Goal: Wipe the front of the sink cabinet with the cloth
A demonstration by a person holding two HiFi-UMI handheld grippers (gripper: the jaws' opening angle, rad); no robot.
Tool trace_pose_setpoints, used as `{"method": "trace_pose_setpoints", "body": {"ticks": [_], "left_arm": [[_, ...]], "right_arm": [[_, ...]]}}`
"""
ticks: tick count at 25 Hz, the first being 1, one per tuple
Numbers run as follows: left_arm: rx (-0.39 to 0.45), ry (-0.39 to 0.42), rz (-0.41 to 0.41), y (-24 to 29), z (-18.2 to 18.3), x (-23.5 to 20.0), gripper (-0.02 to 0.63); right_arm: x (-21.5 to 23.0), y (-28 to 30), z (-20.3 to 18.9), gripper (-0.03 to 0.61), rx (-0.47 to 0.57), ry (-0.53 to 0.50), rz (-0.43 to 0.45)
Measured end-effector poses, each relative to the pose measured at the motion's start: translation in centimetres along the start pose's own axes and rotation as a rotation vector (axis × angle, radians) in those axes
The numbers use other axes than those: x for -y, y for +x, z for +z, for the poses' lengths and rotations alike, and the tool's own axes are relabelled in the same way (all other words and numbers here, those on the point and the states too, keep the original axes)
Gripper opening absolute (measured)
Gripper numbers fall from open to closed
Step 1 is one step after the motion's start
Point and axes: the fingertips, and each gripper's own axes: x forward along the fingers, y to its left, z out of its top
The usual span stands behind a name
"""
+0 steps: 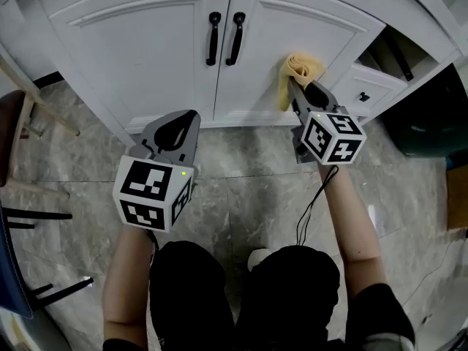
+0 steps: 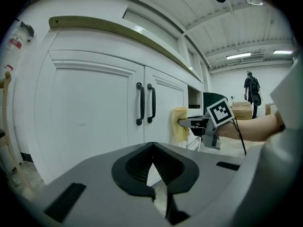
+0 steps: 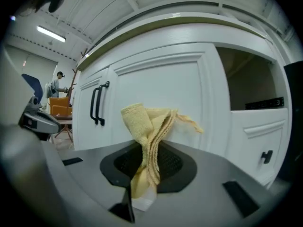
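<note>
The right claw (image 1: 295,86) pinches the cloth (image 1: 301,67) against the cabinet door (image 1: 292,39). The left claw (image 1: 178,128) is pressed together, empty. Hard rubbing could pull the cloth free.

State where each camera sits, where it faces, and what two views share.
Head view: on the person's head, facing steeply down at the cabinet doors and floor; both forearms, left tool, right tool show.
Left gripper view: on the left tool, facing along its shut, empty jaws toward the doors; right forearm shows.
Right gripper view: on the right tool, facing the right-hand door over the clamped cloth.
Shared: head and left gripper views both show the cloth at that door.
</note>
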Motion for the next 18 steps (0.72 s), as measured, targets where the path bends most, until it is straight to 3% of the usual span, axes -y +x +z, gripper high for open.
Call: {"method": "trace_pose_setpoints", "body": {"ticks": [7, 11, 14, 18], "left_arm": [[0.001, -0.011, -0.042, 1.0, -0.3, 1.4, 0.015], [0.000, -0.022, -0.029, 1.0, -0.7, 0.8, 0.015], [-0.005, -0.026, -0.020, 1.0, -1.2, 0.3, 0.015], [-0.024, -0.032, 0.000, 0.9, -2.4, -0.4, 0.015]], "right_arm": [[8.3, -3.8, -1.2, 0.083, -0.013, 0.028, -0.187], [10.5, -4.9, -2.7, 0.083, -0.026, 0.060, -0.245], [9.6, -4.7, -3.7, 0.083, -0.035, 0.064, -0.225], [5.1, -3.3, -5.0, 0.083, -0.057, 0.049, -0.114]]}}
